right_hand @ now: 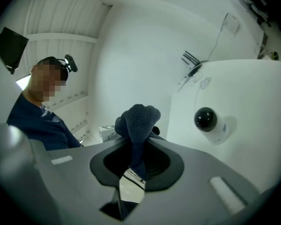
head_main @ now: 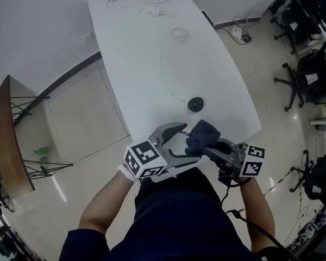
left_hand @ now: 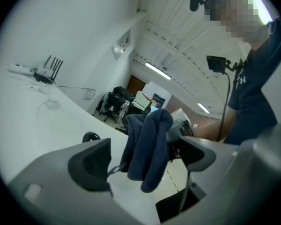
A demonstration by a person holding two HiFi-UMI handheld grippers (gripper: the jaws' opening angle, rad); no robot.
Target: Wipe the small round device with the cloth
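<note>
— So, which hand has the cloth [head_main: 202, 134]?

— My right gripper [head_main: 207, 149] has it. Its own view shows the two jaws clenched on a fold of the dark blue fabric, with a bunched end standing up above the pads.

— And the left gripper [head_main: 186, 143]?

— It's released, with its jaws spread wide. In its own view the loose part of the cloth hangs down in the gap between them, but neither pad presses on it. From my head view the two grippers face each other in front of my body, at the near edge of the white table [head_main: 152, 64], with the cloth between their tips.

— Where is the small round device [head_main: 195, 104]?

— It sits on the table close to that near edge, just beyond the grippers. It's a dark dome, and the right gripper view shows a pale base under it. The cloth is near it but not touching; it is held up off the tabletop.

— Anything else on the table?

— I see a thin cable [head_main: 165, 75] running from the device toward the far end, where a router [left_hand: 49, 69] with upright antennas stands. Off to my right, dark office chairs [head_main: 301, 80] stand on the floor, well apart from the table.
</note>
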